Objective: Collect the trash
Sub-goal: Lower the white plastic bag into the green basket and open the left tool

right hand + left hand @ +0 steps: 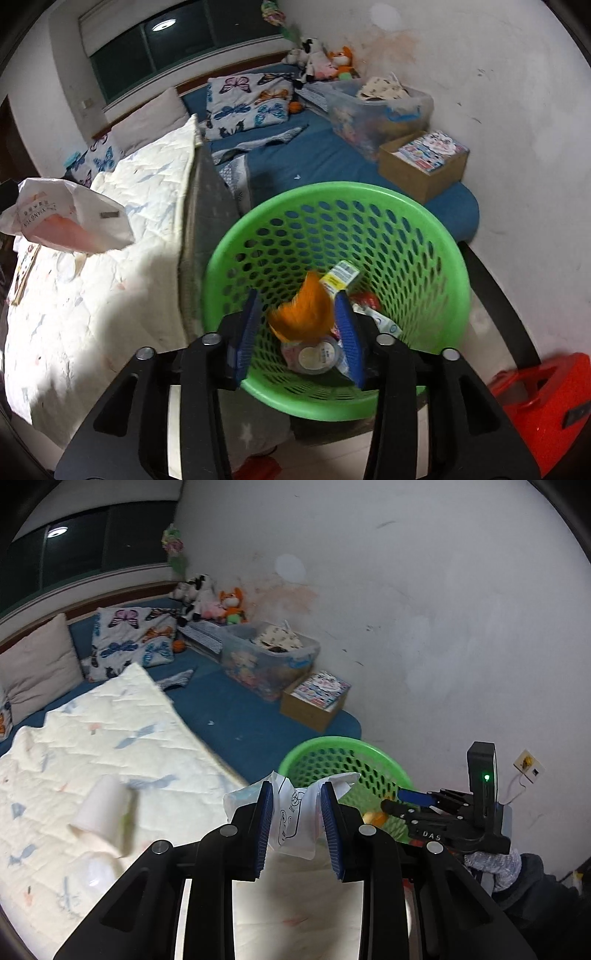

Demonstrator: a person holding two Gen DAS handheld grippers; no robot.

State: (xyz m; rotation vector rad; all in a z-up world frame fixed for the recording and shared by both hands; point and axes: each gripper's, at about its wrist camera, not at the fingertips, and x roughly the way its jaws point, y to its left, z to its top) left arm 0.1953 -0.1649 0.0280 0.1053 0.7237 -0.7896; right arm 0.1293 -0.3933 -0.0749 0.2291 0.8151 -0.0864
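Left gripper (297, 797) clamped a crumpled white wrapper (291, 819), long axis upright, near the green basket (436, 236) rim beside the bed; right gripper (301, 314) jaws parted over the basket, blurred orange scrap (304, 310) between them.

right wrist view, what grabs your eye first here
The bright green basket beside the bed, right under the right gripper, with a blurred orange scrap between its open fingers above the trash inside. In the left wrist view, the left gripper is clamped on a crumpled white wrapper.
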